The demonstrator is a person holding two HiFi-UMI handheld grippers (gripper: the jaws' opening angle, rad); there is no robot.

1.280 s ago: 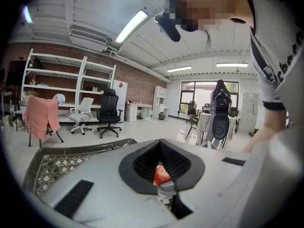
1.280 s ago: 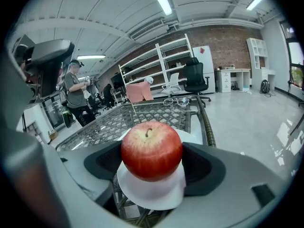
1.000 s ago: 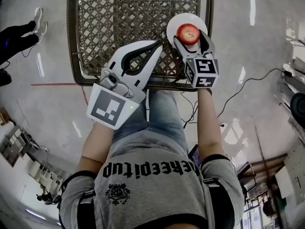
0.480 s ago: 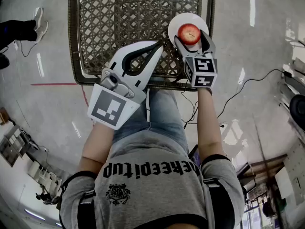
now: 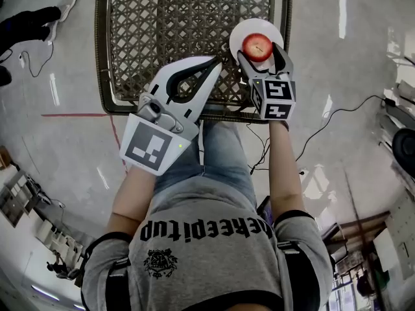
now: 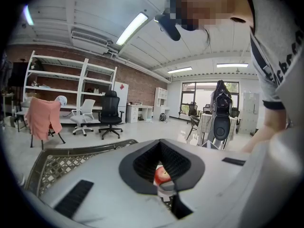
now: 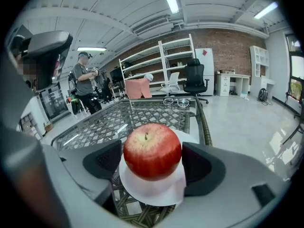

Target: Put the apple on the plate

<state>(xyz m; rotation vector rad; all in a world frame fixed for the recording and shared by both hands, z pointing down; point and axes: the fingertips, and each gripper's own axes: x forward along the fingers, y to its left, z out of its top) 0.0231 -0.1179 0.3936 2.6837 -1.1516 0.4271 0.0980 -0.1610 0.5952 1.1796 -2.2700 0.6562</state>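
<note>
A red apple [image 5: 257,46] sits on a small white plate [image 5: 241,30] at the near right corner of the wicker, glass-topped table [image 5: 162,18]. My right gripper [image 5: 260,50] straddles it. In the right gripper view the dark pads stand close on either side of the apple [image 7: 152,151], with a thin gap on the left, above the plate [image 7: 152,194]. My left gripper [image 5: 216,61] hovers over the table's near edge, shut and empty. Through the hole between its jaws I glimpse the apple [image 6: 161,175] in the left gripper view.
A pair of glasses [image 7: 176,101] lies at the table's far end [image 7: 118,120]. A person [image 7: 84,87] stands beyond the table. Someone's foot [image 5: 61,8] and cables [image 5: 337,109] are on the floor. Office chairs [image 6: 110,118] and shelving [image 6: 71,89] line the wall.
Both grippers and the apple have stayed almost still. The bystander's legs at the upper left have shifted upward and away.
</note>
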